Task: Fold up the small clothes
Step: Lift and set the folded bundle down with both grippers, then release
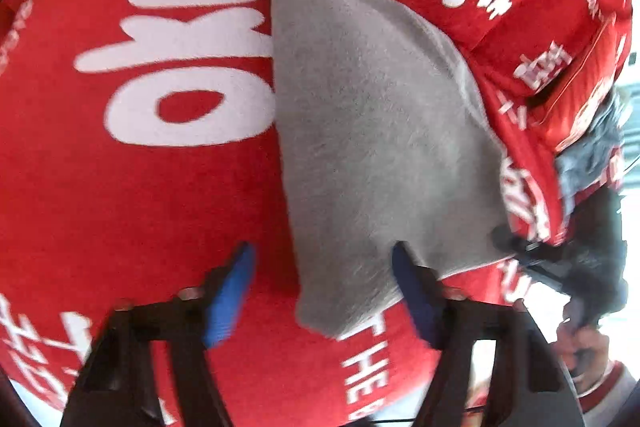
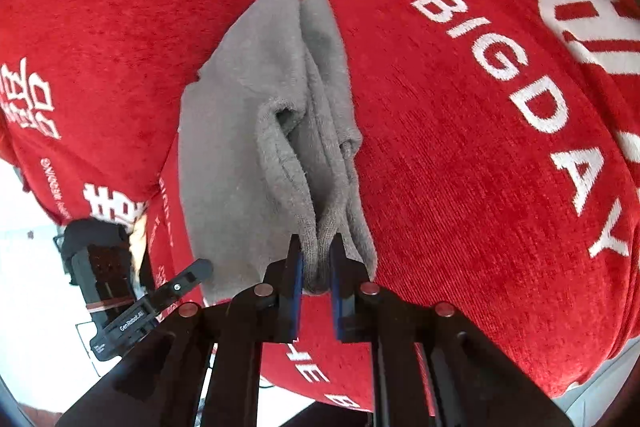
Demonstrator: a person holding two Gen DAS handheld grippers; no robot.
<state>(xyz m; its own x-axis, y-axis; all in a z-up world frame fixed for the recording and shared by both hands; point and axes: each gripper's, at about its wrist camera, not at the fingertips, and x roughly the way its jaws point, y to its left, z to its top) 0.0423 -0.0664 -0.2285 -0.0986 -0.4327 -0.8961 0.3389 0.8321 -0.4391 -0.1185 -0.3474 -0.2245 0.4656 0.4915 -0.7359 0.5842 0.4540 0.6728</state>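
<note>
A small grey garment (image 1: 372, 131) lies folded on a red cloth (image 1: 100, 195) printed with white lettering. My left gripper (image 1: 324, 287) stands open, its blue pads on either side of the garment's near corner, with the right pad (image 1: 416, 303) touching the fabric edge. In the right wrist view the same grey garment (image 2: 256, 147) shows stacked folded layers, and my right gripper (image 2: 316, 287) is shut on the bunched near edge of those layers. The left gripper (image 2: 188, 281) shows at the lower left of that view, open.
The red cloth (image 2: 480, 147) covers nearly the whole surface and is wrinkled into ridges at the far side. A dark bluish fabric (image 1: 592, 151) lies at the right edge in the left wrist view. A white surface (image 2: 32, 267) shows beyond the cloth's edge.
</note>
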